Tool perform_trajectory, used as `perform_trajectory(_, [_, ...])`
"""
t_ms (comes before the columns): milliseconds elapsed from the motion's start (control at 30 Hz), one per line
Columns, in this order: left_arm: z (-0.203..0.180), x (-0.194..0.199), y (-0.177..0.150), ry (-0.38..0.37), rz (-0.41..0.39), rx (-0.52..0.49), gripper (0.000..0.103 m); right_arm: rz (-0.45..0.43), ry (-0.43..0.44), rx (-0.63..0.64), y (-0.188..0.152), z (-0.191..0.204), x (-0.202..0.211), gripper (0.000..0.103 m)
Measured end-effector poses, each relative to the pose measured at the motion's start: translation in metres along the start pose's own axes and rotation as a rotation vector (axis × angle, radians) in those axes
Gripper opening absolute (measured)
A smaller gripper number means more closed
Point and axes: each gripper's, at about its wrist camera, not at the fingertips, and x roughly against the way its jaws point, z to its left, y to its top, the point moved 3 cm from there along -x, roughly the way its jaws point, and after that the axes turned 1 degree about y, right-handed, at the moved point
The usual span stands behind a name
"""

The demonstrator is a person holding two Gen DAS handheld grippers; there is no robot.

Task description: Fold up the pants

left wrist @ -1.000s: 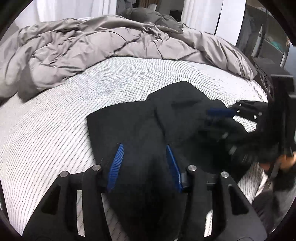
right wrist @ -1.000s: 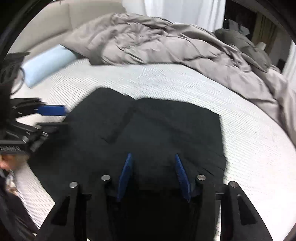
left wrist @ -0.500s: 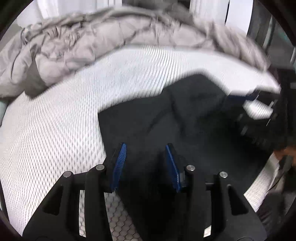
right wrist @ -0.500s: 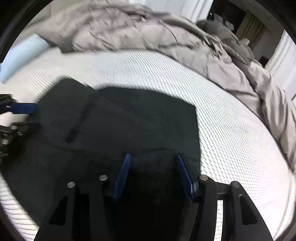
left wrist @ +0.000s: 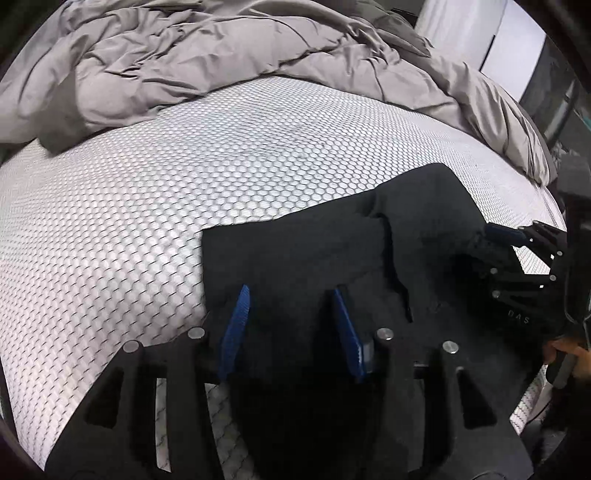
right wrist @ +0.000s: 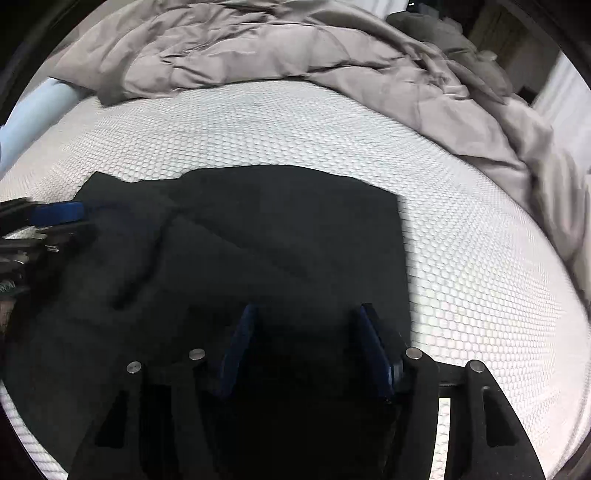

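Observation:
Black pants (left wrist: pixel 325 251) lie folded on the white honeycomb-patterned mattress (left wrist: pixel 155 192); they also show in the right wrist view (right wrist: pixel 280 229). My left gripper (left wrist: pixel 290 295) is open, its blue pads low over the near left part of the pants. My right gripper (right wrist: pixel 304 314) is open over the near right part. In the left wrist view the right gripper (left wrist: pixel 517 240) sits at the pants' right edge. In the right wrist view the left gripper (right wrist: pixel 55 218) sits at the pants' left edge.
A crumpled grey duvet (left wrist: pixel 229 55) is heaped along the far side of the bed and also shows in the right wrist view (right wrist: pixel 295 48). A light blue pillow (right wrist: pixel 33 114) lies at the far left. White curtains (left wrist: pixel 480 33) stand behind.
Both grippers have moved in lower over the pants' near edge, and the views now look more steeply down. Both stay open.

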Motion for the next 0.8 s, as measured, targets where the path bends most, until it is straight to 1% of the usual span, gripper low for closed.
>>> perform_trajectory(33, [0.002, 0.008, 0.001, 0.02, -0.006, 0.007, 0.045, -0.011, -0.009, 0.005, 0.0, -0.002, 0.005, 0.059])
perform_trajectory(67, [0.004, 0.017, 0.007, 0.027, -0.04, 0.017, 0.045, -0.031, 0.009, 0.003, 0.001, -0.002, 0.01, 0.059])
perform_trajectory(133, [0.004, 0.028, 0.016, -0.009, -0.109, 0.047, 0.045, -0.081, 0.041, -0.023, 0.005, -0.003, 0.025, 0.059])
perform_trajectory(167, [0.002, 0.026, 0.019, -0.022, -0.116, 0.067, 0.045, -0.111, 0.049, -0.042, 0.009, -0.002, 0.031, 0.059])
perform_trajectory(200, [-0.001, 0.018, 0.021, -0.03, -0.109, 0.088, 0.045, -0.143, 0.033, -0.061, 0.015, 0.0, 0.037, 0.059])
perform_trajectory(233, [-0.003, 0.008, 0.02, -0.03, -0.084, 0.095, 0.045, -0.166, 0.039, -0.068, 0.022, 0.004, 0.038, 0.059])
perform_trajectory(267, [-0.005, -0.009, 0.019, -0.006, -0.041, 0.09, 0.045, -0.189, 0.087, -0.073, 0.03, 0.014, 0.035, 0.059])
perform_trajectory(300, [-0.005, -0.019, 0.015, 0.017, -0.02, 0.081, 0.045, -0.176, 0.128, -0.069, 0.037, 0.022, 0.027, 0.059])
perform_trajectory(333, [-0.003, -0.024, 0.012, -0.001, -0.025, 0.083, 0.044, -0.101, 0.151, -0.036, 0.037, 0.034, 0.007, 0.059])
perform_trajectory(367, [0.0, -0.021, 0.011, -0.016, -0.025, 0.089, 0.044, -0.029, 0.119, 0.016, 0.032, 0.044, -0.009, 0.058])
perform_trajectory(400, [0.002, -0.017, 0.011, -0.011, -0.026, 0.089, 0.044, -0.013, 0.096, 0.047, 0.026, 0.044, -0.017, 0.058])
perform_trajectory(433, [0.006, -0.009, 0.009, 0.005, -0.033, 0.086, 0.044, -0.024, 0.079, 0.042, 0.024, 0.04, -0.015, 0.059])
perform_trajectory(467, [0.011, -0.001, 0.005, 0.03, -0.041, 0.085, 0.044, -0.026, 0.022, 0.03, 0.022, 0.029, -0.006, 0.059])
perform_trajectory(533, [0.016, 0.012, -0.003, 0.076, -0.035, 0.094, 0.043, -0.045, -0.125, 0.046, 0.016, 0.011, 0.006, 0.059])
perform_trajectory(567, [0.015, 0.024, -0.01, 0.05, -0.038, 0.102, 0.043, -0.06, -0.132, 0.021, 0.011, 0.001, 0.014, 0.059])
perform_trajectory(600, [0.007, 0.036, -0.016, 0.0, -0.053, 0.095, 0.043, -0.105, -0.026, -0.036, 0.005, -0.006, 0.027, 0.059])
perform_trajectory(633, [-0.004, 0.047, -0.025, -0.053, -0.072, 0.064, 0.043, -0.134, 0.073, -0.079, 0.0, -0.006, 0.037, 0.059])
perform_trajectory(667, [-0.021, 0.053, -0.033, -0.094, -0.08, 0.003, 0.043, -0.154, 0.181, -0.097, -0.003, 0.004, 0.05, 0.059])
perform_trajectory(700, [-0.03, 0.052, -0.037, -0.117, -0.075, -0.037, 0.043, -0.157, 0.24, -0.056, -0.004, 0.02, 0.056, 0.059])
perform_trajectory(733, [-0.043, 0.046, -0.048, -0.164, -0.043, -0.083, 0.043, -0.153, 0.267, -0.014, -0.005, 0.034, 0.057, 0.059])
perform_trajectory(767, [-0.046, 0.037, -0.055, -0.168, -0.013, -0.094, 0.043, -0.123, 0.305, 0.062, -0.007, 0.058, 0.053, 0.059])
perform_trajectory(800, [-0.044, 0.032, -0.064, -0.152, 0.0, -0.096, 0.038, -0.086, 0.306, 0.116, -0.011, 0.074, 0.044, 0.059])
